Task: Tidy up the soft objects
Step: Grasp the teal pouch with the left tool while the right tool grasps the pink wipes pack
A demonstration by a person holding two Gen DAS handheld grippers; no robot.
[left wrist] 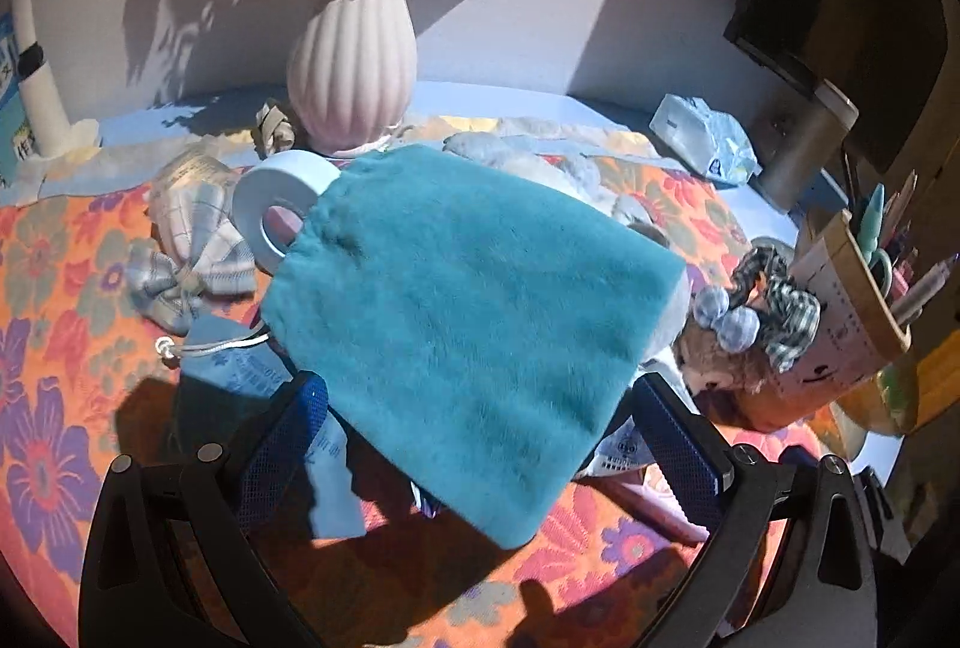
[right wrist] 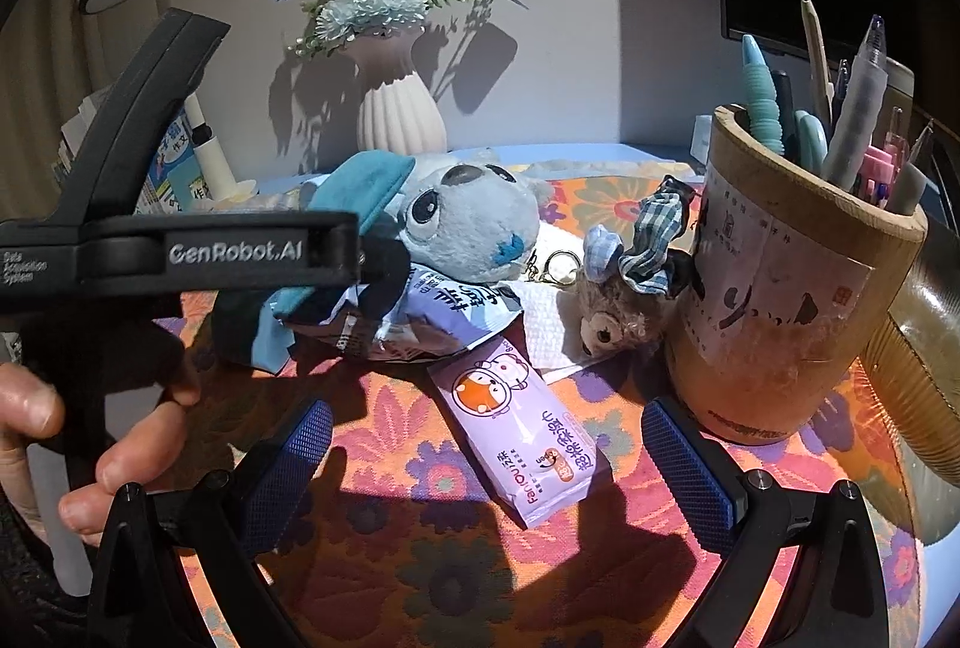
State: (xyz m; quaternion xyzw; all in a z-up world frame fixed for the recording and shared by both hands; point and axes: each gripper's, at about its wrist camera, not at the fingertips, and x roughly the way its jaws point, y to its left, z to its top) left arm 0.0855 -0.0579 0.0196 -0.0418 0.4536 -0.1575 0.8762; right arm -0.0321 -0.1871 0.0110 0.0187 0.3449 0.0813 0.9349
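Note:
A teal furry pouch point(left wrist: 468, 324) lies draped over a grey-blue plush toy point(right wrist: 474, 216) on the floral cloth point(left wrist: 54, 408). My left gripper point(left wrist: 480, 444) is open, its blue pads on either side of the pouch's near end, not closed on it. In the right wrist view the pouch point(right wrist: 360, 186) shows as a teal cap on the plush, with the left gripper's black body point(right wrist: 180, 252) in front of it. My right gripper point(right wrist: 486, 468) is open and empty above a purple tissue pack point(right wrist: 516, 432). A small brown plush keychain point(right wrist: 612, 318) with a plaid scrunchie point(right wrist: 660, 234) lies beside the pen holder.
A ribbed pink vase point(left wrist: 354, 72) with flowers stands at the back. A tape roll point(left wrist: 282, 204), a plaid bow point(left wrist: 192, 258), a blue drawstring bag point(left wrist: 240, 360) and a snack bag point(right wrist: 420, 318) lie around. A wooden pen holder point(right wrist: 780, 276) stands right.

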